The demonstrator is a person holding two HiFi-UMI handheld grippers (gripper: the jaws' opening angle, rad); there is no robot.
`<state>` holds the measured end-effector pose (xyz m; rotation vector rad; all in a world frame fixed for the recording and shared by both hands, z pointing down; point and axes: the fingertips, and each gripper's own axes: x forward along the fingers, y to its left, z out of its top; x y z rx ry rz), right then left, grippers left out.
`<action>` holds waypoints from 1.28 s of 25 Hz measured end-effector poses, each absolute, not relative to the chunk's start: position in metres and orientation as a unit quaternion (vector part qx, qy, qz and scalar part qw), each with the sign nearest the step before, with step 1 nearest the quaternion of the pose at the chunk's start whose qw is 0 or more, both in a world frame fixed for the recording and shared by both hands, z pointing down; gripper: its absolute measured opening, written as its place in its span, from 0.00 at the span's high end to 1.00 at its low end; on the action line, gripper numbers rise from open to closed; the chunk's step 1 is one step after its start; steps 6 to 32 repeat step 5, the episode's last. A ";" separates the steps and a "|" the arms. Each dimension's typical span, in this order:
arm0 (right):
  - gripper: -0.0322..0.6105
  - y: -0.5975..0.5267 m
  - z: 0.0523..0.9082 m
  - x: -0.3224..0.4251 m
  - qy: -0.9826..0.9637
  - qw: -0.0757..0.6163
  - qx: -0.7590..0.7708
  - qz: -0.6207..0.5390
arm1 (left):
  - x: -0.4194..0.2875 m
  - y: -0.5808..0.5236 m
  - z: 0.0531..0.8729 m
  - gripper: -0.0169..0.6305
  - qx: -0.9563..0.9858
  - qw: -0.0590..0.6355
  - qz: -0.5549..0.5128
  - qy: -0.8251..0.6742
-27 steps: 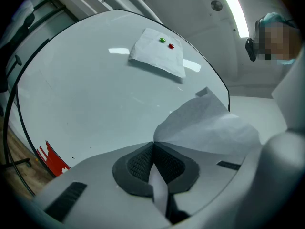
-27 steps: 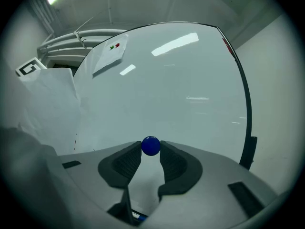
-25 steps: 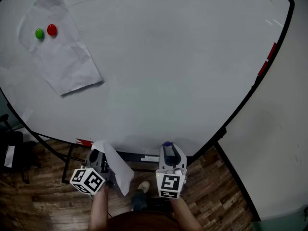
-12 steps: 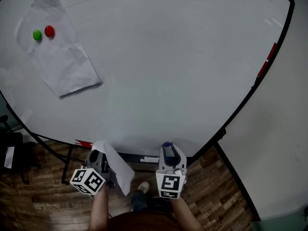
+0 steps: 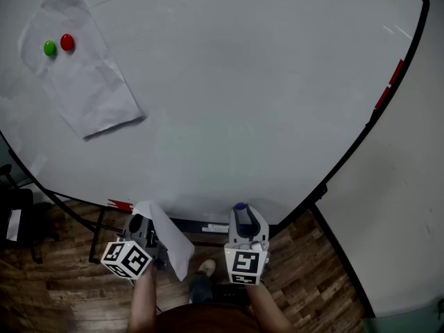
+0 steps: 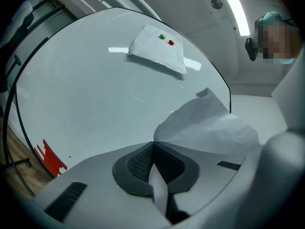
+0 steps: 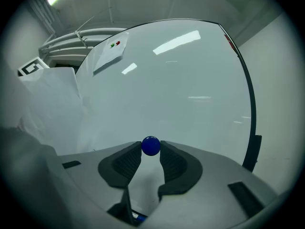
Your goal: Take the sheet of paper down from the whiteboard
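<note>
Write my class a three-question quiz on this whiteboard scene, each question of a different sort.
1. True or false: the left hand-held gripper is shut on a sheet of paper.
2. The right hand-held gripper holds: A) a blue magnet; B) a pen; C) nothing.
3. Name the colours of what pins the other sheet to the whiteboard.
Key: 1 true; 2 A; 3 a green magnet and a red magnet.

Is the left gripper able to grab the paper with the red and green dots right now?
Probably not: the left gripper has its jaws shut on another sheet, and the pinned paper hangs far up the whiteboard. Nothing stands between them.
</note>
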<state>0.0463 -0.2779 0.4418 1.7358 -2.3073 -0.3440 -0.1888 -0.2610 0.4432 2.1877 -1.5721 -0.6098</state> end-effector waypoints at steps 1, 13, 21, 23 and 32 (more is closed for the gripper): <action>0.74 -0.278 0.442 0.047 -0.788 0.117 0.593 -0.117 | -0.189 -0.261 0.443 0.94 0.778 0.188 -0.217 -0.558; 0.74 -0.279 0.442 0.049 -0.787 0.119 0.594 -0.116 | -0.187 -0.261 0.442 0.94 0.778 0.189 -0.215 -0.559; 0.74 -0.279 0.442 0.049 -0.787 0.119 0.594 -0.116 | -0.187 -0.261 0.442 0.94 0.778 0.189 -0.215 -0.559; 0.74 -0.279 0.442 0.049 -0.787 0.119 0.594 -0.116 | -0.187 -0.261 0.442 0.94 0.778 0.189 -0.215 -0.559; 0.74 -0.279 0.442 0.049 -0.787 0.119 0.594 -0.116 | -0.187 -0.261 0.442 0.94 0.778 0.189 -0.215 -0.559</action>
